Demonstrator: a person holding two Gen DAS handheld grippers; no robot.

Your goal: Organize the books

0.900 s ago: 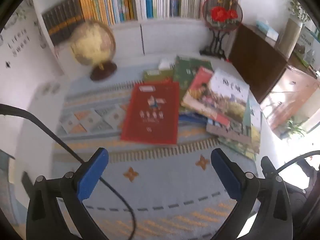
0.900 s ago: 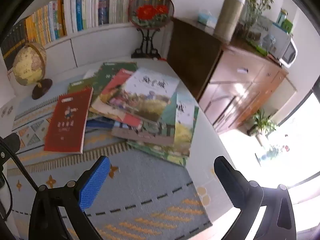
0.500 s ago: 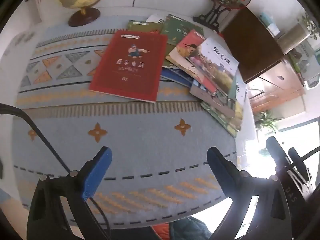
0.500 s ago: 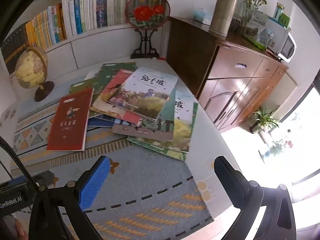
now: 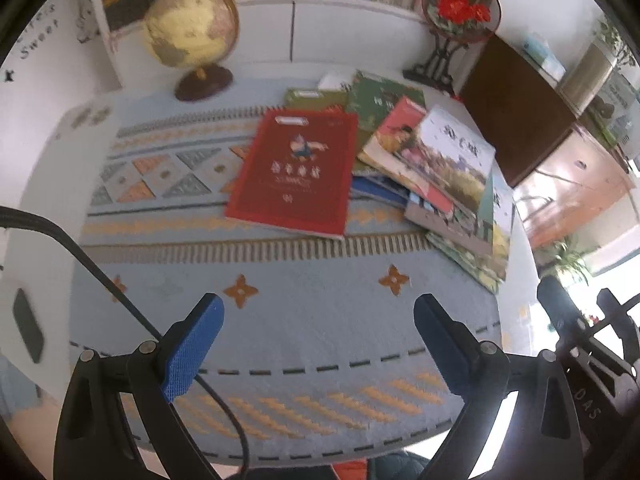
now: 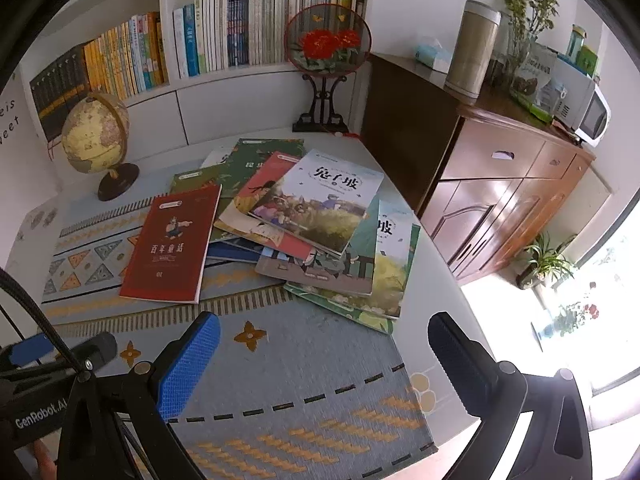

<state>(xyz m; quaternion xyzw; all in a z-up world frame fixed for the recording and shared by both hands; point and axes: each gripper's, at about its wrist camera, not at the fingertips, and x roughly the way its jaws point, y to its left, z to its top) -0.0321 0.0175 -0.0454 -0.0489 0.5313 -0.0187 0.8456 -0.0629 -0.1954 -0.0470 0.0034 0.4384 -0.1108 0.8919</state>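
Several books lie in a loose overlapping heap on a patterned mat. A red book (image 5: 296, 176) (image 6: 170, 244) lies at the heap's left side. A white-topped picture book (image 5: 452, 160) (image 6: 320, 200) lies on top toward the right, over green books (image 6: 376, 280). My left gripper (image 5: 318, 320) is open and empty above the mat's near part, short of the red book. My right gripper (image 6: 324, 344) is open and empty, near the mat's right front, short of the green books.
A globe (image 5: 192, 36) (image 6: 96, 136) stands at the back left. A round flower screen on a black stand (image 6: 328, 64) stands at the back right. A bookshelf (image 6: 224, 40) runs behind. A wooden cabinet (image 6: 500, 184) flanks the table's right edge. A cable (image 5: 80, 256) crosses the left.
The left wrist view has tilted back up, so the globe and shelf show again. The right gripper has drawn slightly back. Both stay open, and the books have not moved.
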